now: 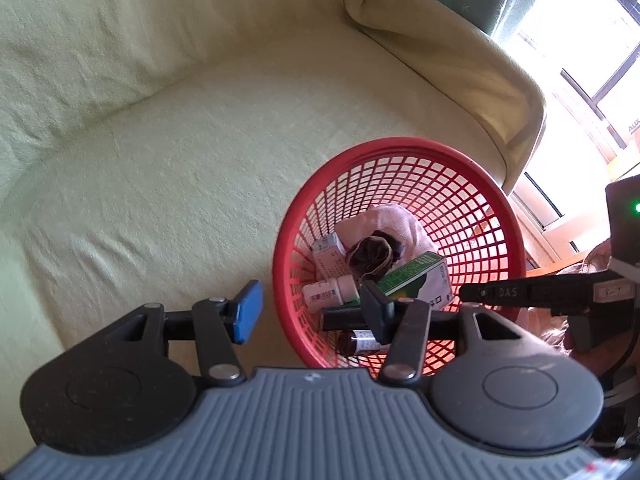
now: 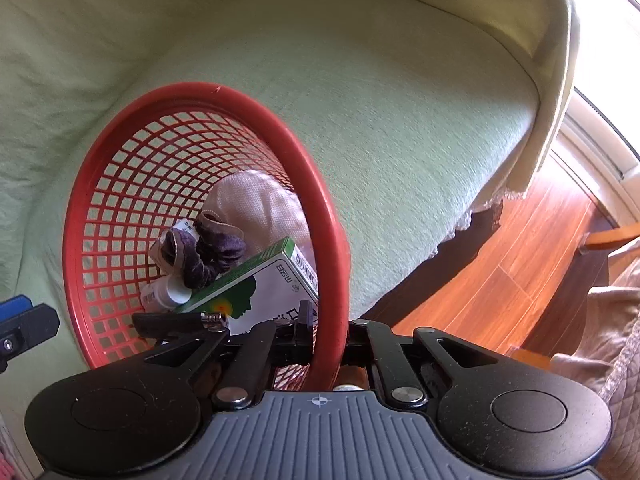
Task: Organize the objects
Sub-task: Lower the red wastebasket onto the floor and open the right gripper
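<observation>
Support surface: sofa seat (image 1: pixel 168 184) under pale green cloth cover, creased at the back; red mesh basket (image 1: pixel 400 152) rests directly on it, near armrest (image 1: pixel 460 60); wooden floor (image 2: pixel 500 272) beyond.

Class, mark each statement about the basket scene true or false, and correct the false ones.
1. The basket is blue. False: it is red.
2. The basket sits on a pale green covered sofa. True.
3. The basket is empty. False: it holds a green and white box, a small white bottle, dark socks and more.
4. The right hand-held gripper is shut on the basket's rim. True.
5. The left hand-held gripper grips the white bottle. False: its jaws stand open, holding nothing.
</observation>
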`<state>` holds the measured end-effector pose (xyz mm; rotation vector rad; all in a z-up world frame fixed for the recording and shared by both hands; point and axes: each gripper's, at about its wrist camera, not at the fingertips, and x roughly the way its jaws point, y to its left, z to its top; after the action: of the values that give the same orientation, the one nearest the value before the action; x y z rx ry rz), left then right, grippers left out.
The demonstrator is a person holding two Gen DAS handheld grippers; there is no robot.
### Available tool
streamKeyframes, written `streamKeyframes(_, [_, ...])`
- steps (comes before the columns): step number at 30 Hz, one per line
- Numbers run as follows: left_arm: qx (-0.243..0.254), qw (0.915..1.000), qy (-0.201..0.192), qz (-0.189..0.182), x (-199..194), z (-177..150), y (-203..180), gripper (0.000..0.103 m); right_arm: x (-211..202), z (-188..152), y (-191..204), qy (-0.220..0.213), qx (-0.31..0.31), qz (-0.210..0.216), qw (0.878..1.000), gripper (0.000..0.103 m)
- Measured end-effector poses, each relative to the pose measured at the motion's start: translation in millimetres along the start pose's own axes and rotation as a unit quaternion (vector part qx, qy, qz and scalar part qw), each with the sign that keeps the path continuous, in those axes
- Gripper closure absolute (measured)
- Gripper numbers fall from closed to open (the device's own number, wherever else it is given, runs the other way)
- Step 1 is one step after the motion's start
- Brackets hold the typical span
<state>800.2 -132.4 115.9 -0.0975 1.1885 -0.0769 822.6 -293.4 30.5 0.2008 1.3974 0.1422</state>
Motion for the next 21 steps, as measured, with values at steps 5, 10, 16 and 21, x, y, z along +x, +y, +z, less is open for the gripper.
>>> streamKeyframes(5, [-0.003, 1.0000, 0.001, 0.005, -15.0, -27.9, 26.4, 0.053, -10.2, -27.0, -22.3, 0.003, 0.063, 0.004, 0.998, 0.098])
streamKeyframes(10, [0.004, 1.0000, -0.002, -0.006, -31.3, -79.7, 58.0, 0.050, -25.3, -77.6, -32.0, -0.007, 0.099, -0.009, 0.995, 0.095])
streamKeyframes(16, [0.033, 0.9994, -0.004, -0.014, -54.9, -169.3, 101.1, 0.048, -40.2, -172.3, -35.7, -0.024, 0.150, -0.025, 0.988, 0.095])
streamKeyframes(21, [0.042, 0.9990, 0.014, 0.011, -78.4, -241.3, 144.8, 0.046, -34.6, -251.1, -37.6, -0.002, 0.201, -0.022, 0.979, 0.095])
